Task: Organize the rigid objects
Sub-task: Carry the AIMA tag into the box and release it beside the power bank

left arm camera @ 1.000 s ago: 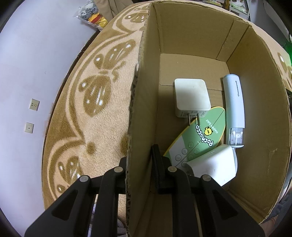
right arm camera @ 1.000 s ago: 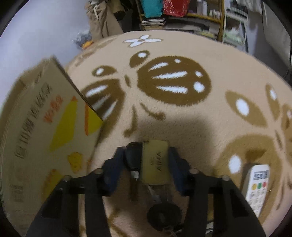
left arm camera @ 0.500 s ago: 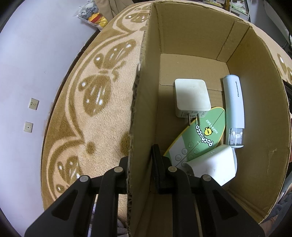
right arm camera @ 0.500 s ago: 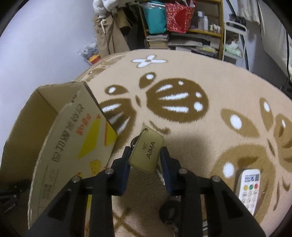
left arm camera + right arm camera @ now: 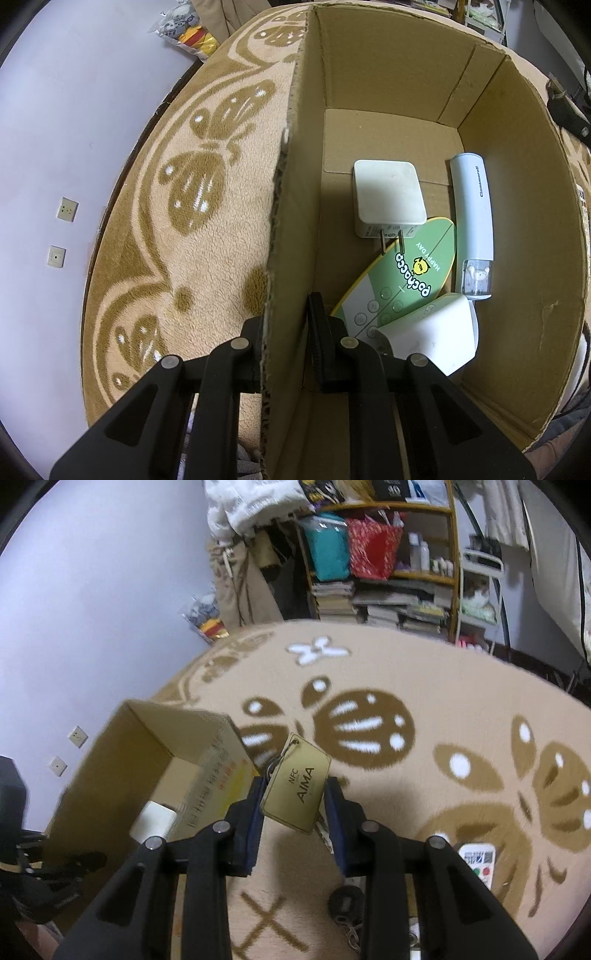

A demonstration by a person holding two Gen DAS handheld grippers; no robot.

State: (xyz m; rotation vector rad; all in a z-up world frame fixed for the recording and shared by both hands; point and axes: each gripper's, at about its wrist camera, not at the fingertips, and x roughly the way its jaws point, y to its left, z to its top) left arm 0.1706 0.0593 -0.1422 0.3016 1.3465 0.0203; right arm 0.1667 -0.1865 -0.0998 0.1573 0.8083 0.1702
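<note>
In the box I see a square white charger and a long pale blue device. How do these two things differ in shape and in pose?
The white charger is square and flat, with two metal prongs; the pale blue device is a long, narrow tube with a clear end cap. The charger's prongs rest on the green card; the device lies along the right wall of the cardboard box, beside the card. Both lie flat on the box floor.

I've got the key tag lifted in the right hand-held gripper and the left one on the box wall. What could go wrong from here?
1. The gold key tag sits tilted in the right hand-held gripper, with its ring and keys dangling; it may slip or snag the box rim.
2. The cardboard box is steadied only by the left hand-held gripper pinching one thin wall; a bump could tip or shift it.
3. A drop could strike the white charger inside.
</note>
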